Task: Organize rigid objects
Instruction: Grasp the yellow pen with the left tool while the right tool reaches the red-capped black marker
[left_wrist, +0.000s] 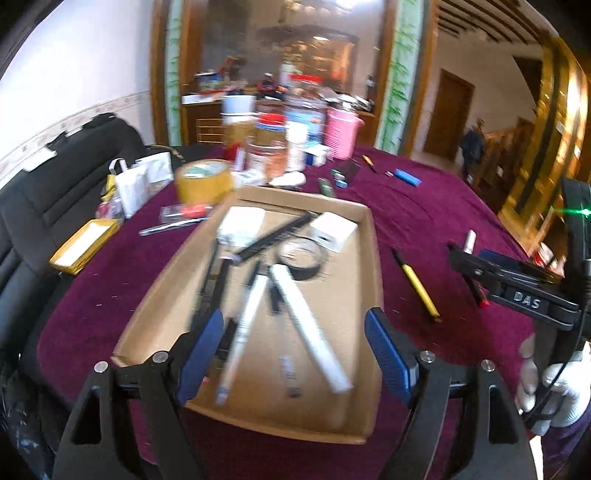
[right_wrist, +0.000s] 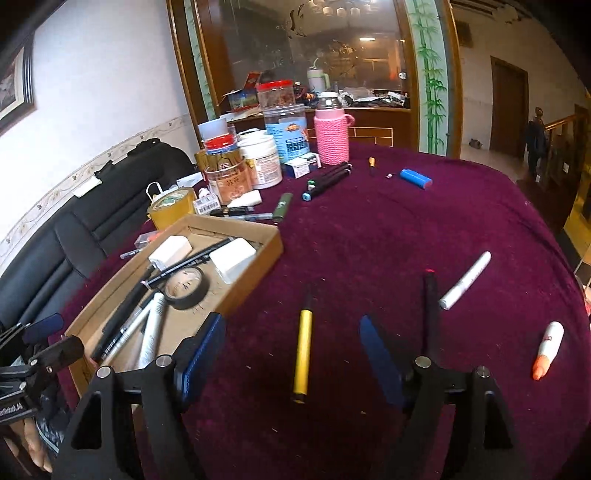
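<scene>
A shallow cardboard tray (left_wrist: 373, 266) on the purple tablecloth holds white markers (left_wrist: 314, 332), black pens, two white boxes (left_wrist: 334, 230) and a black tape roll (left_wrist: 301, 258). My left gripper (left_wrist: 293, 323) hangs open over the tray's near end, with nothing between its pads. My right gripper (right_wrist: 291, 321) is open over the cloth right of the tray (right_wrist: 255, 273), and nothing is gripped. A yellow pen (right_wrist: 303, 354) lies on the cloth between its fingers. Beyond lie a black pen with a red end (right_wrist: 430, 306), a white marker (right_wrist: 465, 280) and an orange-tipped marker (right_wrist: 548, 349).
Jars, a pink-sleeved bottle (right_wrist: 332, 138) and a brown tape roll (right_wrist: 171, 206) crowd the table's far left. Black markers (right_wrist: 327, 181), a green stick (right_wrist: 282, 206) and a blue cylinder (right_wrist: 415, 179) lie farther back. A black seat (right_wrist: 74, 236) stands left of the table.
</scene>
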